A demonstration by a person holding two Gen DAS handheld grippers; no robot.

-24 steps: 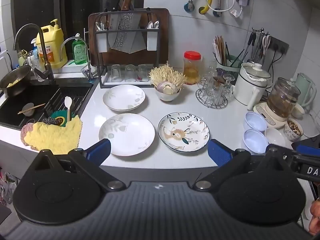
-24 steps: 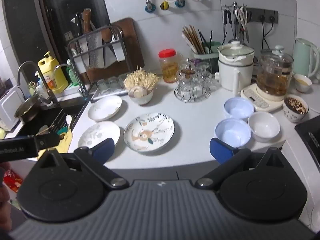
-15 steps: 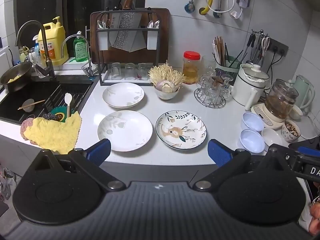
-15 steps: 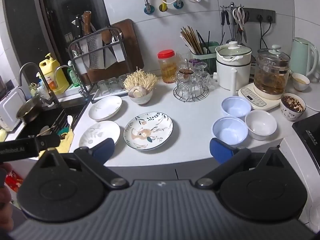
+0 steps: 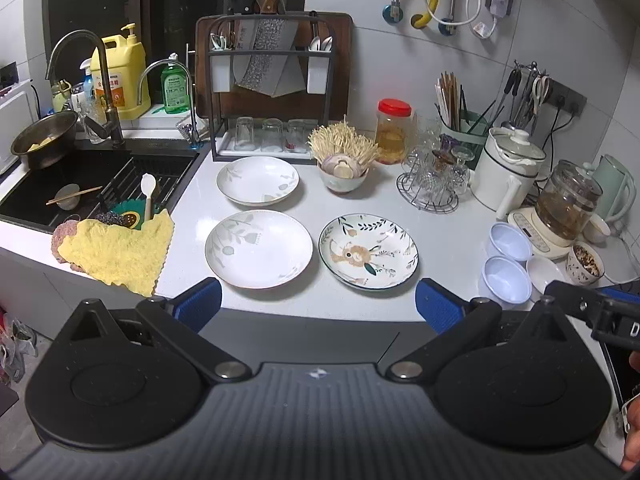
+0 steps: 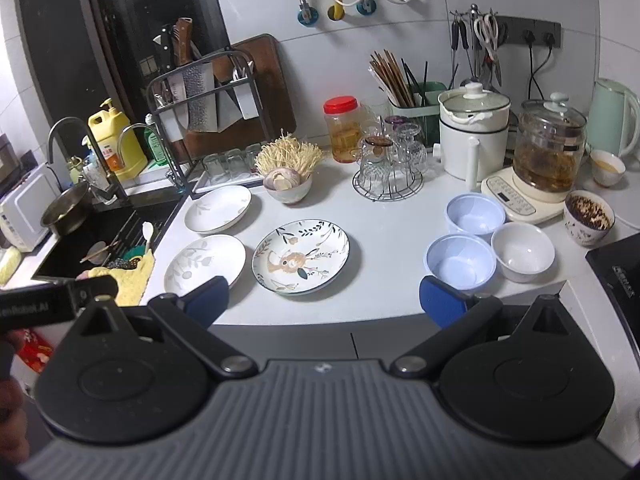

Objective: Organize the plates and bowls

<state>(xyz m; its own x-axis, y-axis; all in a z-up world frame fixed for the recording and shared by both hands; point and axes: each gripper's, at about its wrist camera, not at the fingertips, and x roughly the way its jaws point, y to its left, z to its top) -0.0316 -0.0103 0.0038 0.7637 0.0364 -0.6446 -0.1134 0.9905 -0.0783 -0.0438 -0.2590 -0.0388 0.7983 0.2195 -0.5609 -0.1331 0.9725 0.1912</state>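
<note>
While both tools hang back off the counter edge, nothing has been picked up, so I judge the task to be at its very start: choosing a first piece to stack

Left wrist view: the left gripper (image 5: 318,300) has its blue pads spread as wide as they go, with nothing between them, short of the white counter (image 5: 448,236). Three plates lie singly ahead of it: a far white plate (image 5: 257,180) near the knife rack (image 5: 272,84), a near white plate (image 5: 258,249) just before the left pad, and a patterned plate (image 5: 368,251) beside that one, close but apart. Off to the right sit two pale blue bowls (image 5: 505,279) and, half hidden behind the other tool, one white bowl (image 5: 546,274). A yellow cloth (image 5: 120,250) drapes over the sink edge (image 5: 16,224)

Right wrist view: the right gripper (image 6: 324,300) is likewise released and empty. From here the count holds: three plates, with the patterned plate (image 6: 300,256) roughly centred ahead, and three empty bowls clustered at the right, the near blue bowl (image 6: 461,262) just past the right pad, the far blue bowl (image 6: 475,214) behind it, the white bowl (image 6: 522,251) touching or nearly touching both

A sensible next move would be to drop low and pinch one rim; the plates lie flat, so a pad must get under the lip. The bowls' upright walls look easier to nest
</note>
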